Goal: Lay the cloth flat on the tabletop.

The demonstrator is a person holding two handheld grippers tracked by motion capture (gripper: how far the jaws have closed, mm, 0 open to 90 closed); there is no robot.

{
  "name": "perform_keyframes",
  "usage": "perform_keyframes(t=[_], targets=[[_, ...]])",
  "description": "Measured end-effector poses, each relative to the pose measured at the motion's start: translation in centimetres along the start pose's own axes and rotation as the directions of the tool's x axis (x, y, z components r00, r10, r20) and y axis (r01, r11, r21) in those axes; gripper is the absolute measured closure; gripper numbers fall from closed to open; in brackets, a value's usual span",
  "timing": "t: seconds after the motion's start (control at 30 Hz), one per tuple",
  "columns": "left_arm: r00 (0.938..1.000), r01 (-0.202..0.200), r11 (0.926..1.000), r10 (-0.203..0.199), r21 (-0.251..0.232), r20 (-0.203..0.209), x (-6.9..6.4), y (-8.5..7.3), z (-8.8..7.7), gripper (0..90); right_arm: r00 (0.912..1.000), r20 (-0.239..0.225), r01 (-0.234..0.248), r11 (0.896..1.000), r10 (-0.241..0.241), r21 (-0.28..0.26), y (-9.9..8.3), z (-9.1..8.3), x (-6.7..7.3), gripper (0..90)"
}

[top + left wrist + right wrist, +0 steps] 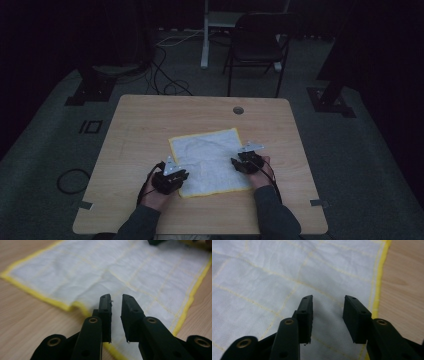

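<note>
High view shows a wooden table (135, 125) in a dim room, with a white cloth (207, 160) edged in yellow lying flat near its middle, slightly toward the near side. A person's two hands come in from the near edge, each holding a black gripper. The left gripper (179, 176) sits at the cloth's near left corner; its jaws stand a little apart with nothing between them, poised over a small raised fold in the yellow hem. The right gripper (239, 165) rests over the cloth's right edge, jaws moderately open and empty above the fabric. A dark chair (257, 42) stands beyond the table.
</note>
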State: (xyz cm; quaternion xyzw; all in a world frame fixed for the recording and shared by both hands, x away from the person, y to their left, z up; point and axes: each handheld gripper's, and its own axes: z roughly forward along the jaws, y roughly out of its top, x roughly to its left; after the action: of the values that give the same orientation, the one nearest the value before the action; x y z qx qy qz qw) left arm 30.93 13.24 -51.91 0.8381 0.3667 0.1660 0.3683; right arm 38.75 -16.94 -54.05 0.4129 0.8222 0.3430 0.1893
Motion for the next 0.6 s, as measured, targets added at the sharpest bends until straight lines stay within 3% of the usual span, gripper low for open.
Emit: perform_keyframes(t=[0.2,0.43,0.6], targets=[[0.9999,-0.013,0.9982,0.012,0.059,0.006,-0.4,-0.4,2.1,79.8,1.0000,-0.002,0.003,1.000,-0.003,0.010,-0.2,-0.4,-0.1,58.2],[1.0000,-0.008,0.9981,0.008,0.061,0.005,0.1,-0.6,1.9,80.9,0.9995,0.007,-0.030,1.000,0.030,0.002,-1.0,-1.1,0.2,58.2],[1.0000,-0.003,0.9982,0.003,0.060,-0.005,0.5,-1.0,1.5,80.9,0.9997,0.005,-0.024,1.000,0.024,0.017,-1.6,-1.8,0.6,58.2]])
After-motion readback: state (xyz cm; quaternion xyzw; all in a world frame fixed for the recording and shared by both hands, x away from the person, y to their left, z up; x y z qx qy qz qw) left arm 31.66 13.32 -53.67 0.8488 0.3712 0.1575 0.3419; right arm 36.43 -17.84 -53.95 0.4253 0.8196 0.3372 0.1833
